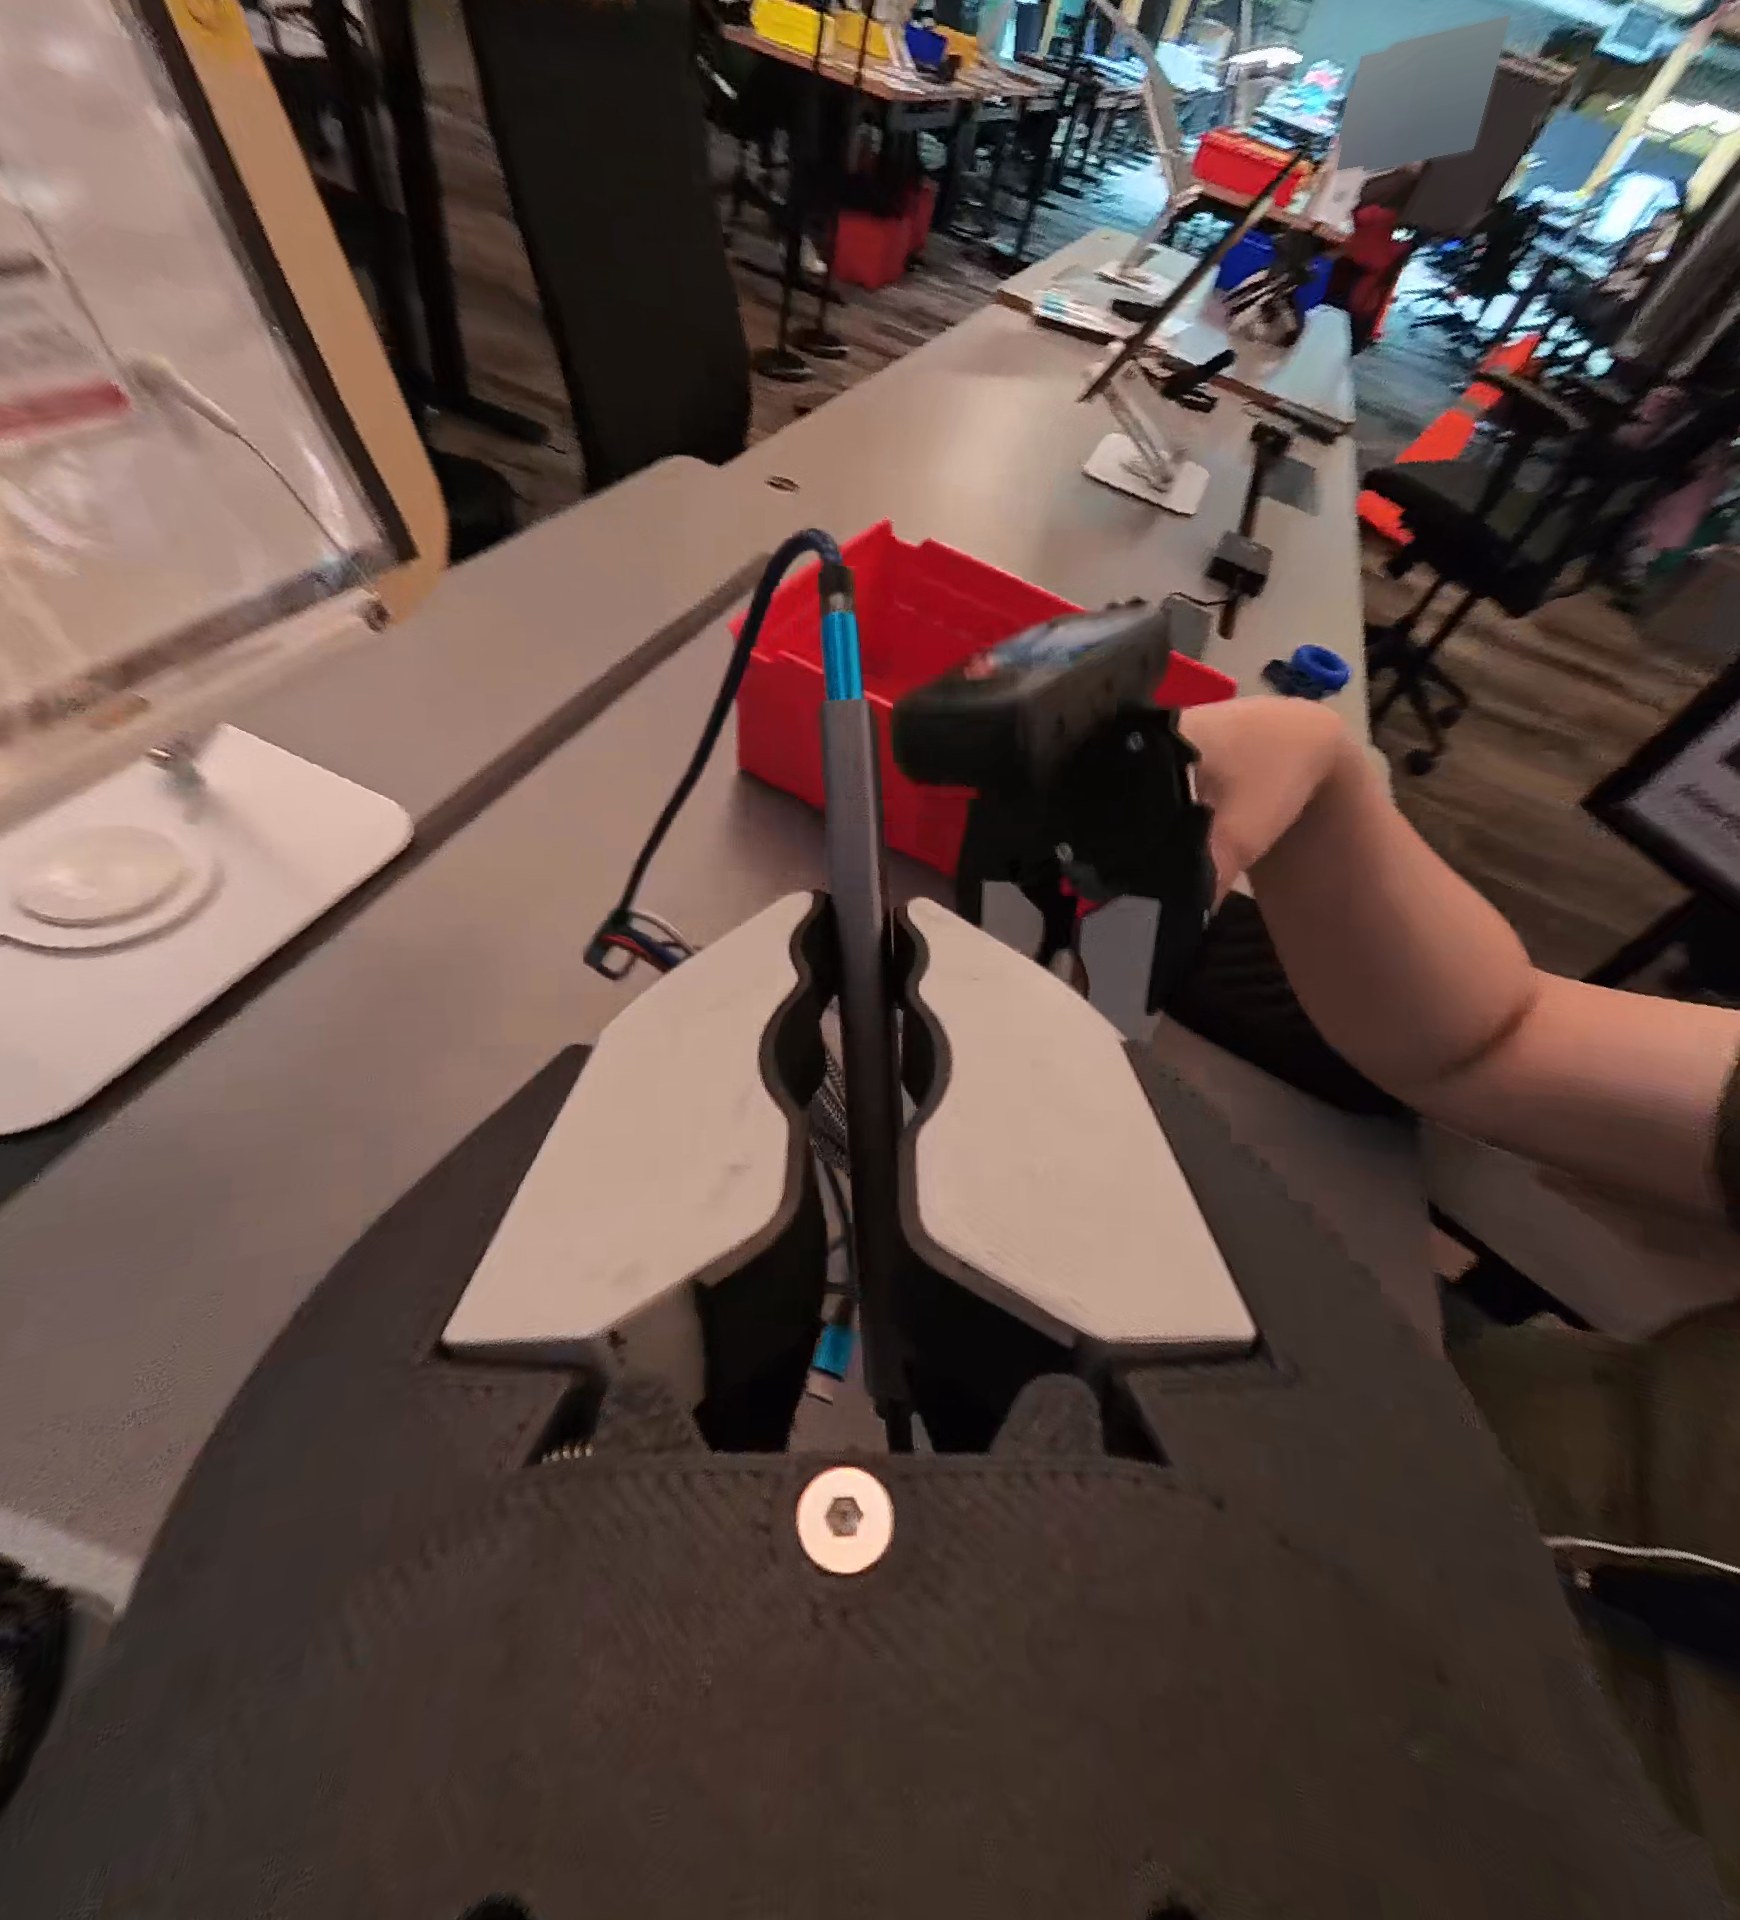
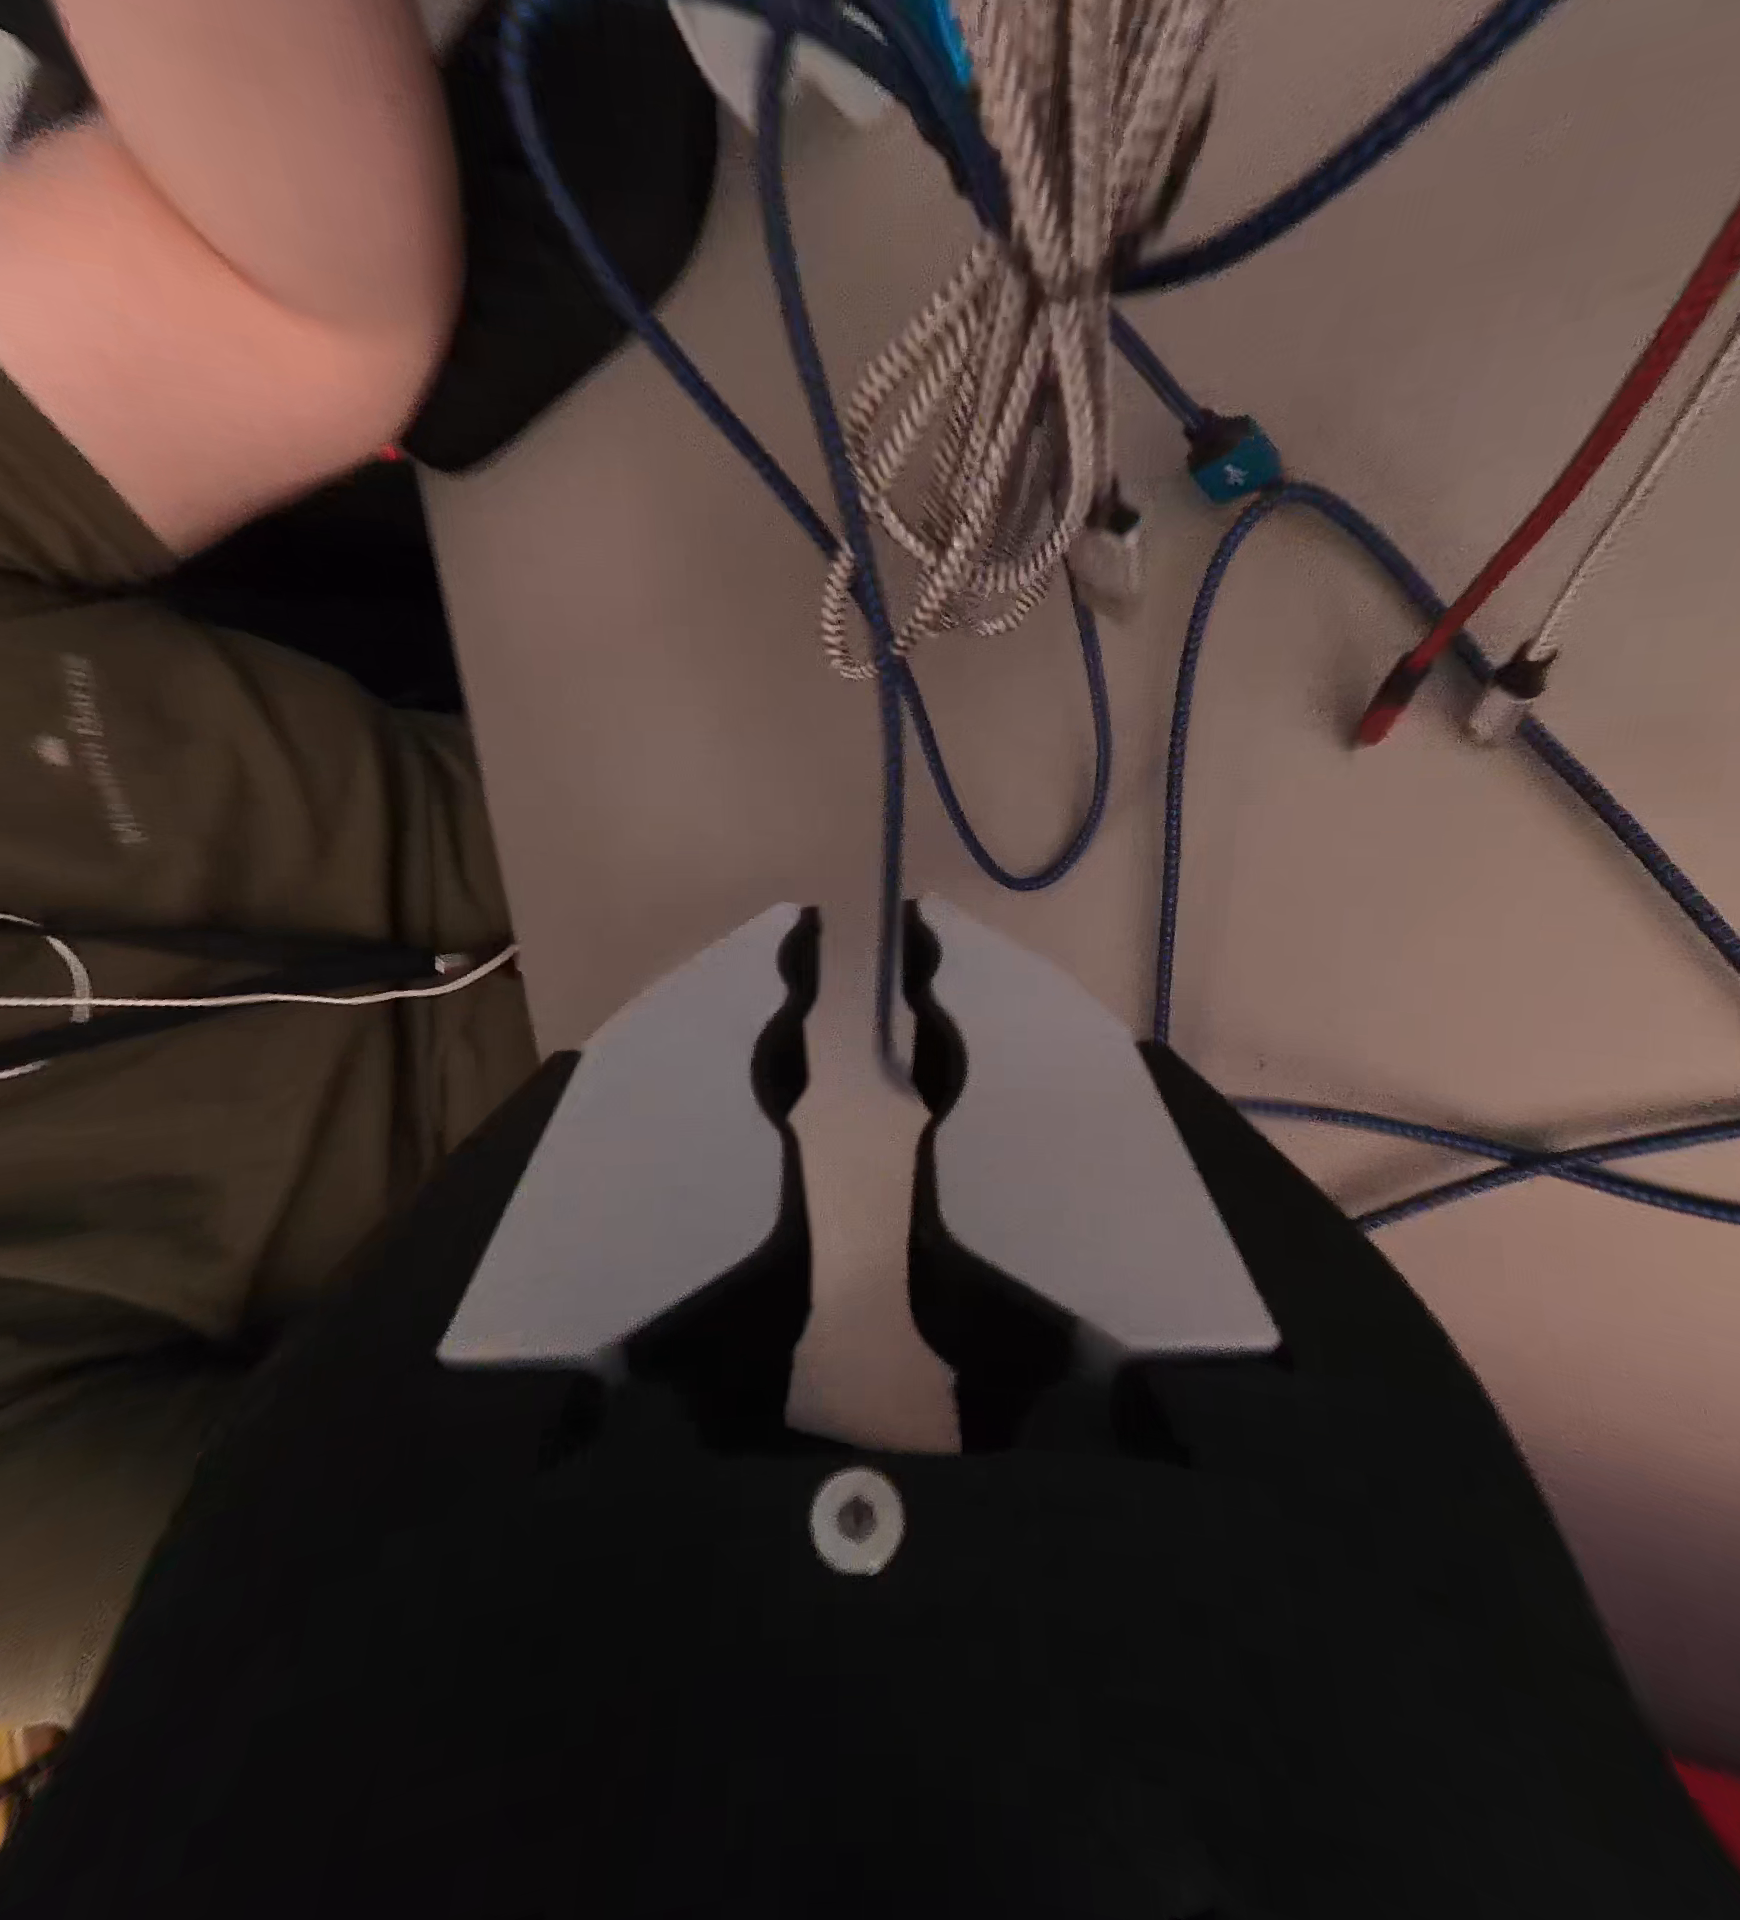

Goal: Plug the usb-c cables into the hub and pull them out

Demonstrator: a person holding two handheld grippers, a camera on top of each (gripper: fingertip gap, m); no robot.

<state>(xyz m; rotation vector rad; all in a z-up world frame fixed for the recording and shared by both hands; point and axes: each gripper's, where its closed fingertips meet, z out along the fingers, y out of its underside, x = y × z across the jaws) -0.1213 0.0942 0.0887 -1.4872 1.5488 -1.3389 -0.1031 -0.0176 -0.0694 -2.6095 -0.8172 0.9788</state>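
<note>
In the left wrist view my left gripper (image 1: 855,914) is shut on a slim dark grey hub (image 1: 858,831) and holds it upright above the table. A light blue usb-c plug (image 1: 840,655) sits in the hub's top end; its blue braided cable (image 1: 700,748) arcs down to the left. The right gripper's black body (image 1: 1053,748), held by a hand, hovers just right of the hub, pointing down. In the right wrist view my right gripper (image 2: 863,920) looks down at the table with its jaws a little apart. A thin blue cable (image 2: 892,790) runs into the gap; no grip shows.
Loose cables lie on the grey table (image 2: 637,727): a beige striped bundle (image 2: 991,416), a red cable (image 2: 1572,447), a teal plug (image 2: 1232,468), more blue loops. A red bin (image 1: 907,665) stands behind the hub, a white stand base (image 1: 118,914) at left. The left gripper's tips are roughly 20 centimetres from the right gripper's.
</note>
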